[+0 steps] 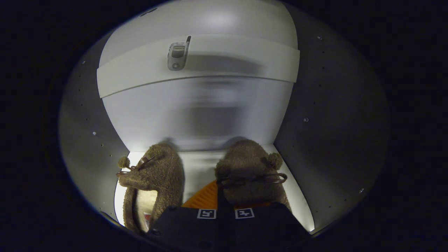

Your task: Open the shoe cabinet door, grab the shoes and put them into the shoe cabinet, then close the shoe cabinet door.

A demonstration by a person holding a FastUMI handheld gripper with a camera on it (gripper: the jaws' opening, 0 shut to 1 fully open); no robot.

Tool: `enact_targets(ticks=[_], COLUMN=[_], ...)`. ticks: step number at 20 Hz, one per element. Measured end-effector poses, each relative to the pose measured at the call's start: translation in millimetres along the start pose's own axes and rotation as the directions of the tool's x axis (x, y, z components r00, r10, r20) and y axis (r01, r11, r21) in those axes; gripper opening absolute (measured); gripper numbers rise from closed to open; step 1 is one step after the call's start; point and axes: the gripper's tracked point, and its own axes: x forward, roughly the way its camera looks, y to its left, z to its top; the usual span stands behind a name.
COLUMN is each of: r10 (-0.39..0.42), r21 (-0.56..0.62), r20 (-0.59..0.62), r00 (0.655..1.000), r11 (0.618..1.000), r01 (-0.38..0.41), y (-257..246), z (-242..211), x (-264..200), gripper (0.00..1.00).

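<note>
I am looking into the pale shoe cabinet (325, 115). Two brown fuzzy slippers with pompom ears and little glasses rest on its lit floor (197, 168). The left slipper (154, 182) leans on its side just ahead of my fingers, its cream lining showing. The right slipper (250, 168) sits right at my gripper (225, 210), whose fingers stand close together and seem pinched on its near edge. A ribbed orange surface (204, 197), which may be its sole, shows at the fingertips.
A white shelf (224, 64) crosses the cabinet above the slippers, with a small grey device (177, 56) on its front edge. Grey side walls with rows of small holes close in on both sides. The back wall (203, 115) is blurred.
</note>
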Motion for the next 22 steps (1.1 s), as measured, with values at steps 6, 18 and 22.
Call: enact_targets(ticks=[6,18,22], r10=[0.013,-0.002,0.015], r21=[-0.043,0.005,0.022], r20=[-0.015,0.189,0.323], r00=[1.0,0.982,0.946], r11=[0.999,1.0,0.999], r01=[-0.014,0.001,-0.023], y=[6,-6,-2], z=[-10,19,38], x=[-7,-111,-189], gripper=[0.26,0.85,0.95])
